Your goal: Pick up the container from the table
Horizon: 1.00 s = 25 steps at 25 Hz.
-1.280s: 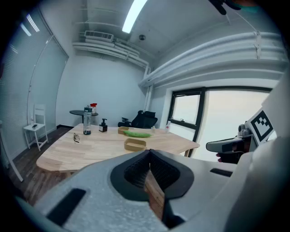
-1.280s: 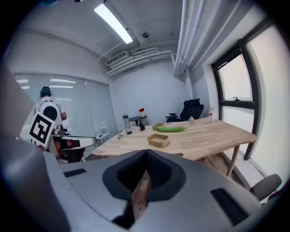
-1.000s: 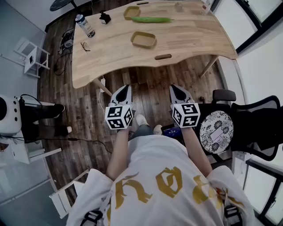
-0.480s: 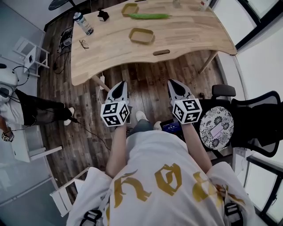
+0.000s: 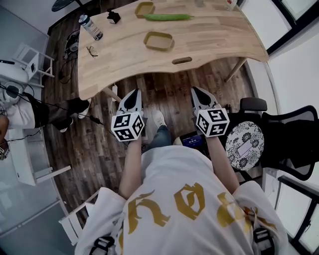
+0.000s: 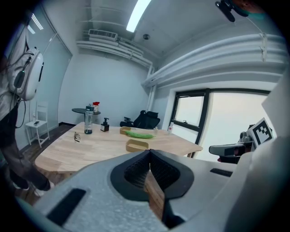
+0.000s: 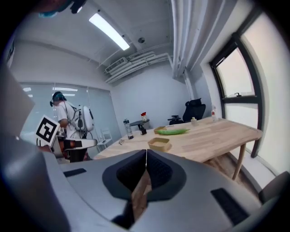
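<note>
- Tan container (image 5: 159,41) lay mid-table (image 5: 214,40), nearer than its twin (image 5: 145,9), well ahead of both claws.
- Left claw (image 5: 132,94) and right claw (image 5: 196,91) were pressed together, empty; one needed opening wide before meeting the rim.

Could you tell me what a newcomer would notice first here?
The left gripper and right gripper, both shut and empty, hang over the floor short of the wooden table. On it, a tan container sits near the front edge, a long green vegetable behind it.

Bright, even daylight floods in from the right windows (image 7: 235,77); ceiling strip (image 6: 138,12) glows, fisheye edges bend and darken.
</note>
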Each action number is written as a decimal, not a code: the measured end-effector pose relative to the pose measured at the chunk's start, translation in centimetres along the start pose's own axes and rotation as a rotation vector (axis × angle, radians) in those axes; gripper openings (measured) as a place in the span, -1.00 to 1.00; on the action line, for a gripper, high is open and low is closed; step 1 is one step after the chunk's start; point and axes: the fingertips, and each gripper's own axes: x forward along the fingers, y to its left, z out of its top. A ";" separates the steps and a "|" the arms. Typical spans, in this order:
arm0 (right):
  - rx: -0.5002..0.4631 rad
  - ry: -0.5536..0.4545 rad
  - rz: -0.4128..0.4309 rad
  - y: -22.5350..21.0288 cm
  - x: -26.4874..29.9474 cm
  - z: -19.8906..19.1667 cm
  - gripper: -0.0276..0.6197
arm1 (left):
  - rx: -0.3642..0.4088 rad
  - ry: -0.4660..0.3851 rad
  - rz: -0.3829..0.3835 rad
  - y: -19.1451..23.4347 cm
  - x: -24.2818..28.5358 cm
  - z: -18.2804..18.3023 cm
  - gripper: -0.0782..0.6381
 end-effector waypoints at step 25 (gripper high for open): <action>0.056 0.040 -0.242 -8.9 26.4 8.2 -0.88 | -0.009 0.032 -0.152 15.6 28.1 10.9 -0.75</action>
